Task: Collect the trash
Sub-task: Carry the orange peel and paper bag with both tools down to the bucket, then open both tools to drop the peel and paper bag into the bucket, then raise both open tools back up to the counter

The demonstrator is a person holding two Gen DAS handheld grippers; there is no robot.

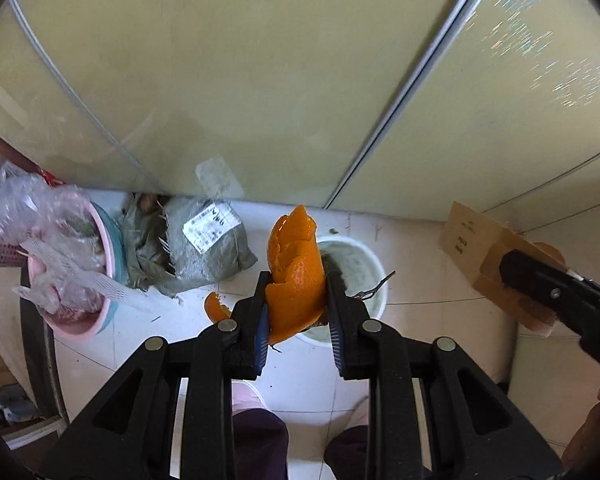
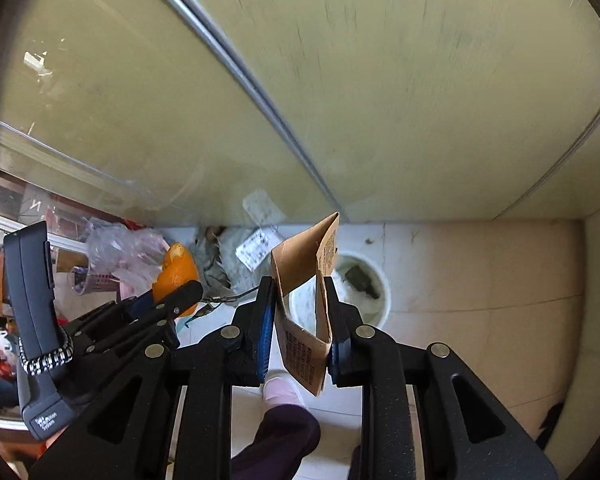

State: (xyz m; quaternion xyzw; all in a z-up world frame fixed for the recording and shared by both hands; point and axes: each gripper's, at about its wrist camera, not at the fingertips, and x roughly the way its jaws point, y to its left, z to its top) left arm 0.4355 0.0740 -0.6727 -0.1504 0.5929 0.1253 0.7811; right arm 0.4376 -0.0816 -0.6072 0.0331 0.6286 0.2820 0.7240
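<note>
Where the tiled floor meets the glass doors, a pink basin (image 1: 80, 320) stuffed with plastic sits leftmost, then a torn grey sack (image 1: 204, 248), then the white bucket (image 1: 374, 264). Above it, the left gripper (image 1: 298, 320) pinches orange peel (image 1: 296, 272); the right gripper (image 2: 300, 336) clamps a flattened cardboard box (image 2: 300, 340), partly hiding the blurred bucket contents.

Your way to the white bucket (image 1: 374, 264) is open at frame centre (grey sack (image 1: 208, 248) and pink basin (image 1: 80, 280) crowd its left).
</note>
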